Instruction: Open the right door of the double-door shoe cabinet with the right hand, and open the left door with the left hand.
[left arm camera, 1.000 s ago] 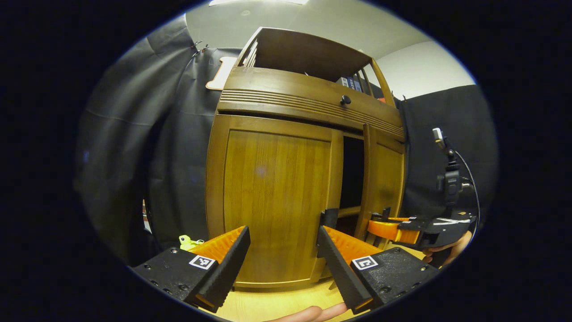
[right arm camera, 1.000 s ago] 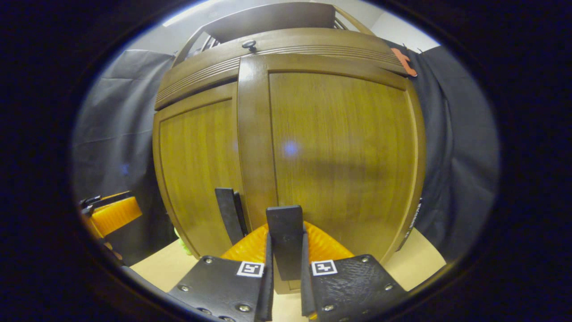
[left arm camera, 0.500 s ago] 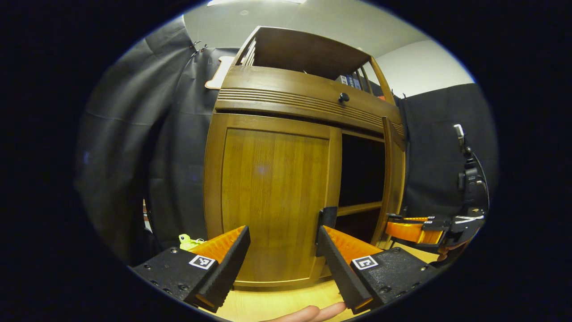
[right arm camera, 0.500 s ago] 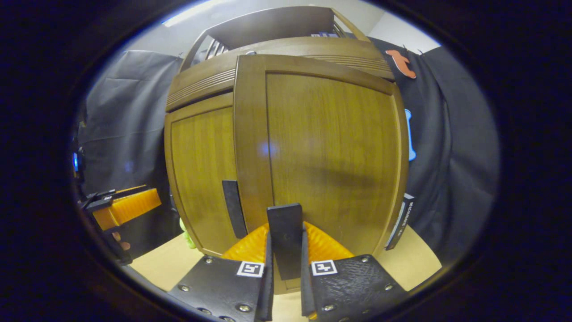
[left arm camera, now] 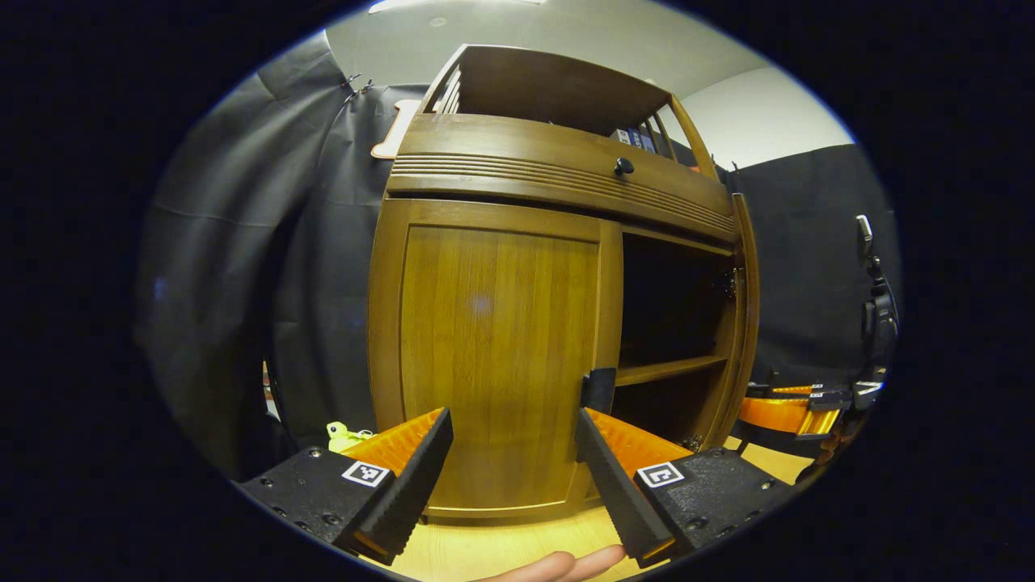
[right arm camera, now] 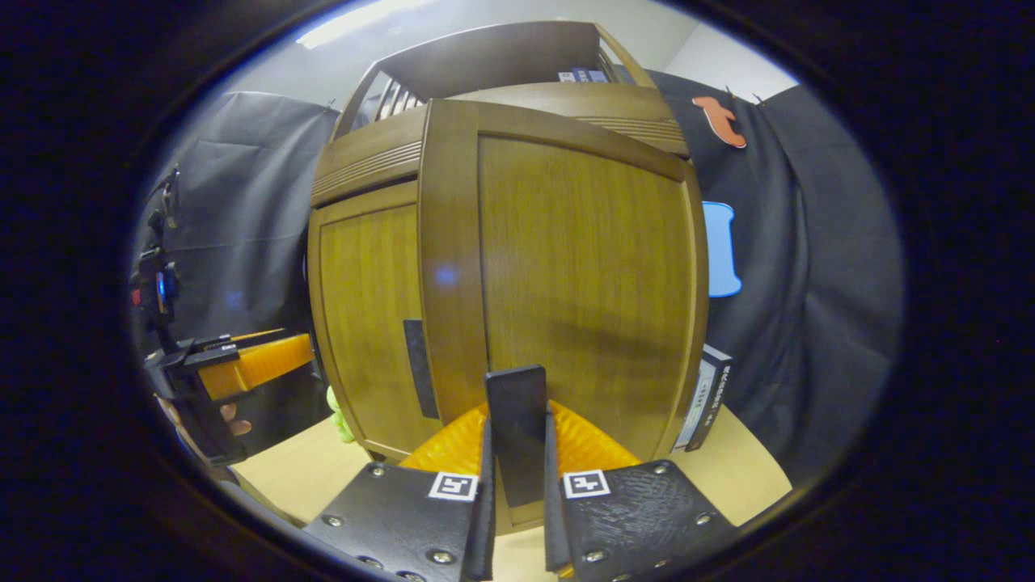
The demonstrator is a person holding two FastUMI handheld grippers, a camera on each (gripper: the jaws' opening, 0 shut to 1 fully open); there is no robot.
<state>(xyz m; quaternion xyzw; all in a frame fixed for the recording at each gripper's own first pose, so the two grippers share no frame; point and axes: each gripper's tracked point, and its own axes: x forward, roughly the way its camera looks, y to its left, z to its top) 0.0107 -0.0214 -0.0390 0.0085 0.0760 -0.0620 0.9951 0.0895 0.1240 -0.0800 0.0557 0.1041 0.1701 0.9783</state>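
The wooden shoe cabinet stands right in front of me. In the left gripper view its left door [left arm camera: 493,347] is closed, and the right door [left arm camera: 748,307] is swung out and seen nearly edge-on. My left gripper [left arm camera: 513,440] is open in front of the left door. The door's dark handle [left arm camera: 598,388] sits just above the tip of its right finger. In the right gripper view my right gripper [right arm camera: 516,457] is shut on the right door's dark handle [right arm camera: 516,396], facing the right door [right arm camera: 582,275].
The opened side shows a dark interior with a shelf [left arm camera: 667,368]. Above the doors is a drawer with a knob [left arm camera: 623,167]. A green toy [left arm camera: 344,436] lies left of the cabinet on the wooden tabletop [left arm camera: 485,550]. A flat box [right arm camera: 702,396] leans by the right side.
The right door has swung from slightly ajar to wide open, pulled by my right gripper, which moved rightwards and outwards. The left gripper has stayed open in front of the closed left door.
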